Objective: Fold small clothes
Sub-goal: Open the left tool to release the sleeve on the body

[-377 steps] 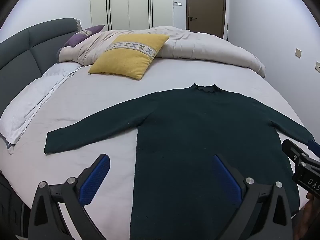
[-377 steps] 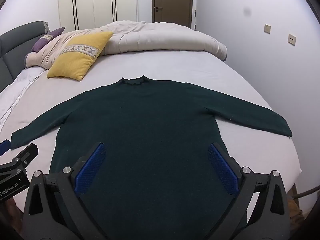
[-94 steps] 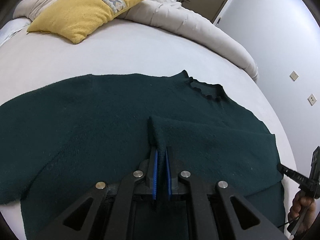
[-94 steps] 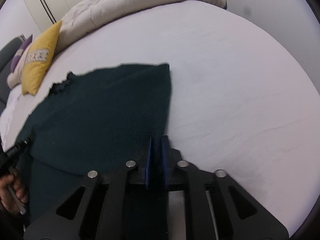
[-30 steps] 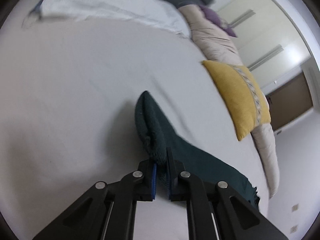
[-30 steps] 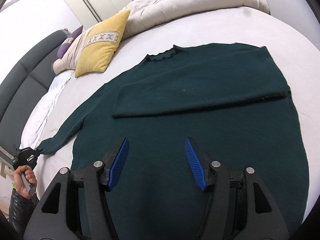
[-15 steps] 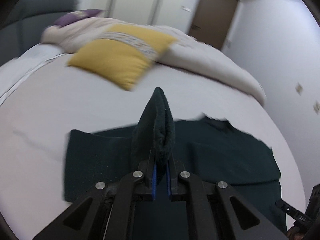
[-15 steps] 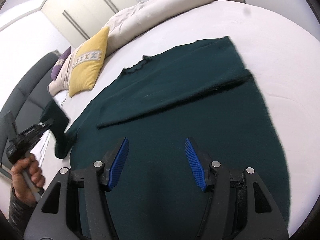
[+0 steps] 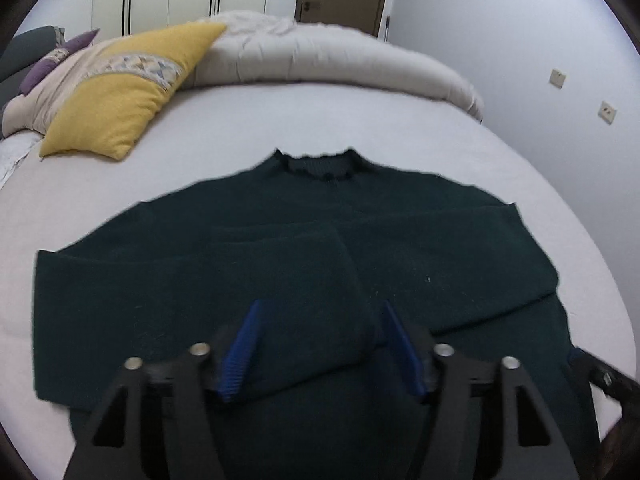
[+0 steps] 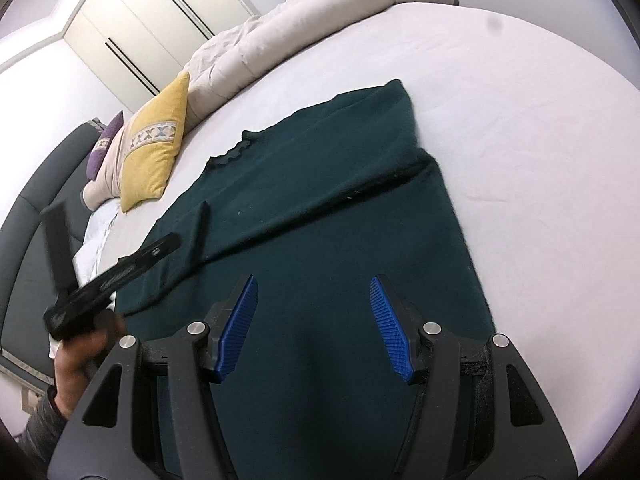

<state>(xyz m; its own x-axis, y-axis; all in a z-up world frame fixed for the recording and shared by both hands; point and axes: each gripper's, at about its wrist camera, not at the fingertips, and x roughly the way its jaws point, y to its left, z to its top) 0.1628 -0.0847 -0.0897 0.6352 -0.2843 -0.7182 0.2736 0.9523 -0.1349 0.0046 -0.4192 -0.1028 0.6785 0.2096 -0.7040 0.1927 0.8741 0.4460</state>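
White bed (image 9: 500,160) fills both views, carrying one dark green knit sweater (image 9: 400,248) at centre frame, both sleeves folded in, and one yellow pillow (image 9: 120,96) upper left. Your left claw (image 9: 320,350) is opening over it; your right claw (image 10: 312,328) hovers spread, empty.

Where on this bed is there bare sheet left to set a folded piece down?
Bare sheet lies on the far side of the dark green sweater, up to the rolled duvet. Another patch sits between the sweater's collar, the yellow pillow and the duvet. The near middle is crowded: sweater with both sleeves folded in.
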